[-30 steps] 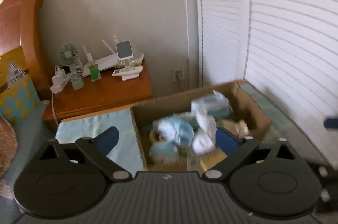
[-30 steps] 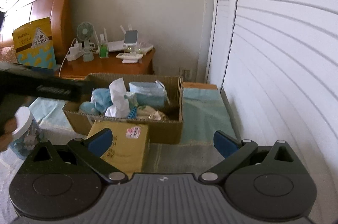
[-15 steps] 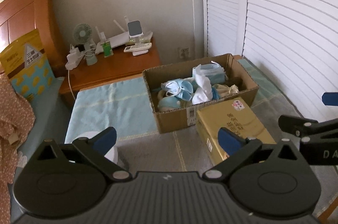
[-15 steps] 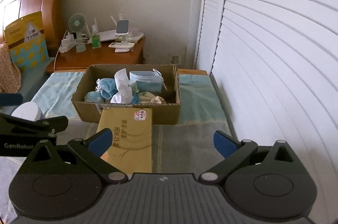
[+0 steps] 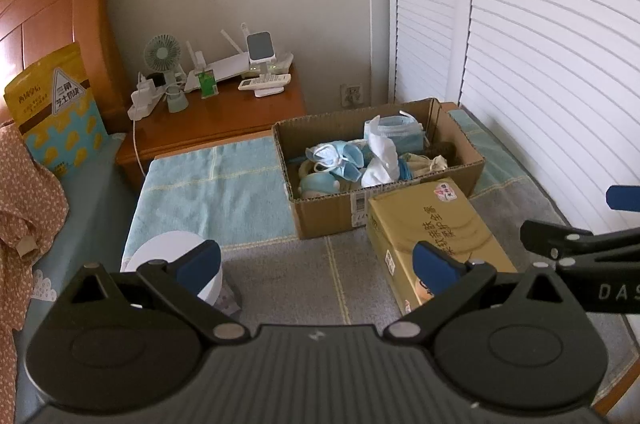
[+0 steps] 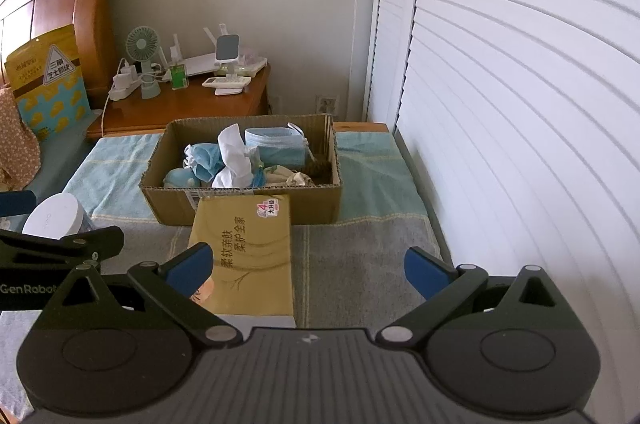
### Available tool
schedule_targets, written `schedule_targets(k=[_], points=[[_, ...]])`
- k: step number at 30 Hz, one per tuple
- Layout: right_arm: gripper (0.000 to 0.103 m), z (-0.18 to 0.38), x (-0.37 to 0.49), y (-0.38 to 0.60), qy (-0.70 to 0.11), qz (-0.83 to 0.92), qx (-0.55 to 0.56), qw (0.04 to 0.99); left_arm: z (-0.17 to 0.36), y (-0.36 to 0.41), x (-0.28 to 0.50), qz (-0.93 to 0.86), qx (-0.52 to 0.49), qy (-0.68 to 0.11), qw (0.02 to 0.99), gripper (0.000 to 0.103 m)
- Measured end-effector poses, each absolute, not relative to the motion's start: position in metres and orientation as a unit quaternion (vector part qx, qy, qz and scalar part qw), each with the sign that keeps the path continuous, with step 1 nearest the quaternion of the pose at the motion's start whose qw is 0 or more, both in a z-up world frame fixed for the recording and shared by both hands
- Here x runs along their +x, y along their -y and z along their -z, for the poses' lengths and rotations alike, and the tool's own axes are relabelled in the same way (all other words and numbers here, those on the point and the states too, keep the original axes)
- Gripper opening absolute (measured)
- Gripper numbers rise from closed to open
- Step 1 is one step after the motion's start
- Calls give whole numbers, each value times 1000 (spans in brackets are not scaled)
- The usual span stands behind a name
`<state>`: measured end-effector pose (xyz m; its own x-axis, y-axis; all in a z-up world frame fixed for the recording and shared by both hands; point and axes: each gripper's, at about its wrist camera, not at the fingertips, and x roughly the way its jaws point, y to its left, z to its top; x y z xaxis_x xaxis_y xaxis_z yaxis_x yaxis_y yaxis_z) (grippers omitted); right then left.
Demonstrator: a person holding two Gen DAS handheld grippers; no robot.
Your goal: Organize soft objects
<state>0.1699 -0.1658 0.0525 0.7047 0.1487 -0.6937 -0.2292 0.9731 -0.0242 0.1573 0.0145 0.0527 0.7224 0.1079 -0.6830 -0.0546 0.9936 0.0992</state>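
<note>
A cardboard box [image 5: 460,180] [image 6: 240,206] stands on the bed and holds soft things: blue face masks [image 5: 394,134] [image 6: 274,148], white tissue [image 5: 380,160] [image 6: 234,160] and pale blue baby shoes [image 5: 336,158] [image 6: 202,160]. A yellow tissue pack [image 5: 432,228] [image 6: 248,248] lies in front of the box. My left gripper [image 5: 318,266] is open and empty, well back from the box. My right gripper [image 6: 308,270] is open and empty, with the tissue pack by its left finger. Each gripper shows at the edge of the other's view.
A white-lidded jar [image 5: 172,264] [image 6: 54,218] stands at the left on the grey and blue blanket [image 5: 224,192]. A wooden nightstand [image 5: 224,116] with a fan and small devices is behind. White shutters [image 6: 520,104] close the right side. A headboard, yellow bag and orange cloth are at left.
Both grippers have pulled back and up from the box, so the box looks smaller and the tissue pack and jar now lie in front of them. Both stay open.
</note>
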Motion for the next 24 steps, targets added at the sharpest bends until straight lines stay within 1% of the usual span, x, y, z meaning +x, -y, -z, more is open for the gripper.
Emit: schedule_targets(k=[24], points=[[103, -52, 170, 166, -371, -104, -52, 921, -51, -13, 159, -44, 34, -373, 926, 102]])
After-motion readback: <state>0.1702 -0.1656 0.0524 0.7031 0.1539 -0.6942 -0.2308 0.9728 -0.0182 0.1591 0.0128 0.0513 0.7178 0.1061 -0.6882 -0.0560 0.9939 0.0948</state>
